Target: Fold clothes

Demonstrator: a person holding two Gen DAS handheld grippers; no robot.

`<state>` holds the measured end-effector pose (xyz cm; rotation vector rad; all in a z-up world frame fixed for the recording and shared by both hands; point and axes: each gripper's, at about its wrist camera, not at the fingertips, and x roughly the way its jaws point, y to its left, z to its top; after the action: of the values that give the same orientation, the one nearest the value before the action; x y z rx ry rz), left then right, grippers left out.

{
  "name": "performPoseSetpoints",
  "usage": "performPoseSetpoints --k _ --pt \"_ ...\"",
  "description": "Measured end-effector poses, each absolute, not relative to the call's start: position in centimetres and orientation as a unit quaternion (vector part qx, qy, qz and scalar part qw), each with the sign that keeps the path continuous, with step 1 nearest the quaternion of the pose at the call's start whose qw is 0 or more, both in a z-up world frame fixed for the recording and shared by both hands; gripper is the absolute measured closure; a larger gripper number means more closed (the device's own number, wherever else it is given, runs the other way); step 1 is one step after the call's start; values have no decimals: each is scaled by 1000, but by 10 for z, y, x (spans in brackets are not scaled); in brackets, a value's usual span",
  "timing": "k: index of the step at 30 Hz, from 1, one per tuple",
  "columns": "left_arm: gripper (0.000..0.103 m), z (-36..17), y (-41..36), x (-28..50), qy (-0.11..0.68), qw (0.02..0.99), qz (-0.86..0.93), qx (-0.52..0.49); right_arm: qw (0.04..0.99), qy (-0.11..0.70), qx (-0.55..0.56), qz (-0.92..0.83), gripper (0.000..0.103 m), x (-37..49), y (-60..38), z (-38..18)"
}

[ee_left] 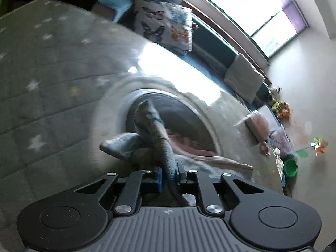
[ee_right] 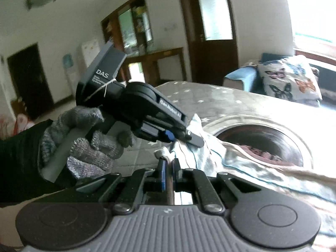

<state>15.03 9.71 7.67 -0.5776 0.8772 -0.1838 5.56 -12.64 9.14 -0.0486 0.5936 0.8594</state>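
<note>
- Jaws of the left gripper (ee_left: 169, 173) clamp a bunched fold of pale grey-blue garment (ee_left: 156, 134), its blue pads pressed on the cloth from both sides.
- Jaws of the right gripper (ee_right: 169, 171) are pinched nearly together on a thin edge of the same garment, seen only in the right wrist view.
- Cloth rises past the left fingers in a crumpled ridge; a pinkish part of it trails away to the right in the left wrist view.
- Only the right wrist view shows the left gripper from outside: a grey knit-gloved hand (ee_right: 88, 145) with a dark sleeve holds its handle, the tips biting the cloth just above the right gripper.
- Beneath the garment lies a grey quilted mat (ee_left: 48, 96) with white stars and a round dark ring; both views show it.
- Farther off, a butterfly-print pillow (ee_left: 163, 27) sits on a blue bench, in both views.
- Left wrist view alone shows a bright window (ee_left: 260, 10) and a green cup (ee_left: 290, 167) by the wall.
- Right wrist view alone shows a dark wooden door (ee_right: 212, 27) and a white refrigerator (ee_right: 89, 51).
</note>
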Motion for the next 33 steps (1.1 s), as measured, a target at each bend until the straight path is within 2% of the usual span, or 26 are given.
performPoseSetpoints --k 14,24,27,30,32,33 --pt "94 82 -84 195 454 859 -157 -177 918 282 93 265 98 77 -277 78" --pt "92 57 -166 209 484 846 -187 -122 926 302 132 184 97 68 -358 50" --pt "85 50 -173 209 489 841 -200 -114 924 315 135 169 89 69 -366 41" --pt "78 49 -173 207 485 840 -216 -113 922 324 143 157 88 69 -375 35" --pt "66 50 -172 205 481 839 -228 -115 922 326 145 149 84 67 -379 35" --pt "63 51 -170 202 477 839 -235 -116 923 325 144 146 82 66 -381 36"
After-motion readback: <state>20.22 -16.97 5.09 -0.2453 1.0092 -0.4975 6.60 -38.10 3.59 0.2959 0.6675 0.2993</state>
